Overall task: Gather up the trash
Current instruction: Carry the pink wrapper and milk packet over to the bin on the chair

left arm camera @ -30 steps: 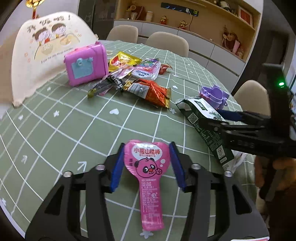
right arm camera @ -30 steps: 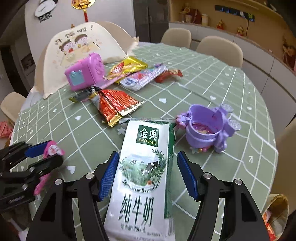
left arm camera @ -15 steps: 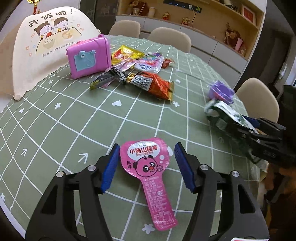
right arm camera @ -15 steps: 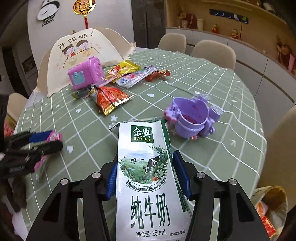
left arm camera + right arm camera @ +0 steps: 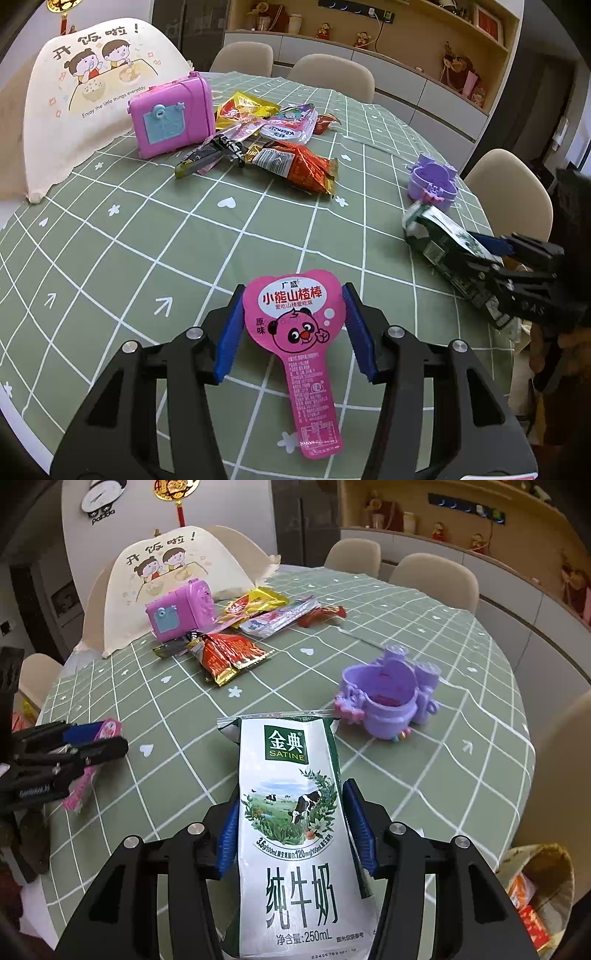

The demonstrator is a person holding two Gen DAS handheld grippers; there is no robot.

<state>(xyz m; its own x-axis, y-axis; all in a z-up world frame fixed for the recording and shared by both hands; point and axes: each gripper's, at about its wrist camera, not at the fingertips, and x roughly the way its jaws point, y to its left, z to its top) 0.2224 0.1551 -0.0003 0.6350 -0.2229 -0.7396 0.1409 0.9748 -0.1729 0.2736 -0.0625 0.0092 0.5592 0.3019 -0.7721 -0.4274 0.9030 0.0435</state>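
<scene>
While both sets of tongs are held above the green checked surface (image 5: 122, 258), each is seen closed on one piece of trash. The left tongs (image 5: 293, 325) are closed against the round head of a pink hawthorn-stick wrapper (image 5: 295, 325), its long tail hanging back between the black arms; in the right wrist view the same left tongs (image 5: 92, 740) are seen from the side with the wrapper (image 5: 83, 779) drooping below them. The right tongs (image 5: 291, 830) are closed on a flattened Satine milk carton (image 5: 291, 812), the blue pads (image 5: 356, 830) pressed to its edges, and the carton's top is seen just beside a purple toy cup (image 5: 388, 698). In the left wrist view the right tongs (image 5: 513, 258) and the carton (image 5: 439, 243) are seen at the right edge. Farther back, a pile of snack wrappers (image 5: 291, 162) is seen beside a pink toy case (image 5: 171, 114), with a folding food cover (image 5: 96, 88) behind it.
</scene>
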